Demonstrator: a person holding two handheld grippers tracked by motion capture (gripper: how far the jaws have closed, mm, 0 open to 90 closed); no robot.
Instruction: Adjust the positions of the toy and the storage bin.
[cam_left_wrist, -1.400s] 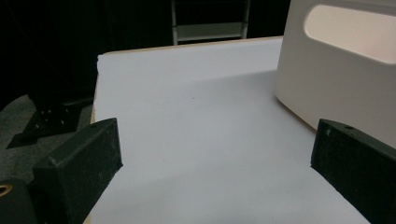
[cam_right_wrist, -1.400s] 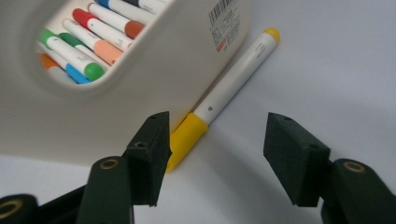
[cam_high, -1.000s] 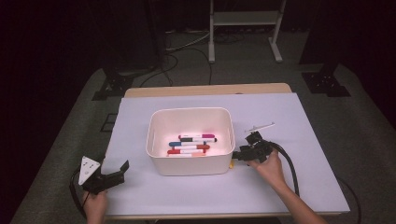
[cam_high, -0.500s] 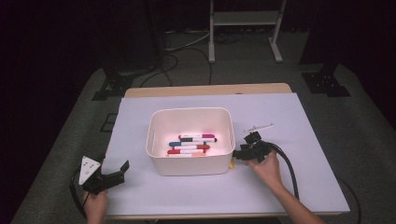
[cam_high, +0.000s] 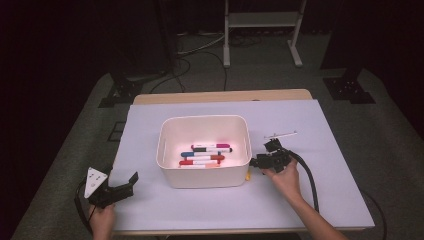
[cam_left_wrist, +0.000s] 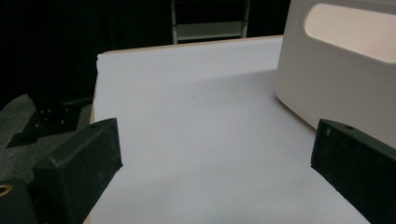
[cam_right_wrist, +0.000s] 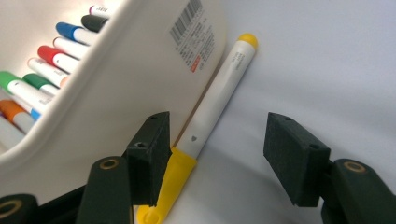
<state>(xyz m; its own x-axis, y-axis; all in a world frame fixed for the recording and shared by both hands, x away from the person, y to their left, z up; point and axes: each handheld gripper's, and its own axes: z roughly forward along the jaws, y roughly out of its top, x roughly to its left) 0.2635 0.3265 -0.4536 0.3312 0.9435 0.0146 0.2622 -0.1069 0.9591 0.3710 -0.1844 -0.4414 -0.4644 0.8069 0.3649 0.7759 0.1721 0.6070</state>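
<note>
Yellow marker (cam_right_wrist: 212, 109) lies on the table, tight against the white bin's (cam_high: 202, 175) outer wall.
Right gripper (cam_right_wrist: 219, 158) is closing in, jaws spread and straddling the barrel near its capped end: one jaw sits by the bin wall, the other over bare table. The pen's long axis runs straight away between them. Left gripper (cam_high: 117, 187) waits wide open, well apart, at the bin's far side.

- right gripper (cam_high: 261, 161) shifts a bit toward 7 o'clock since a second ago, closing in on the bin's (cam_high: 204, 176) right wall
- its jaws now sit wide apart around the yellow marker (cam_right_wrist: 212, 112) lying against that wall
- right hand (cam_high: 283, 176) trails down toward 6 o'clock with it
</note>
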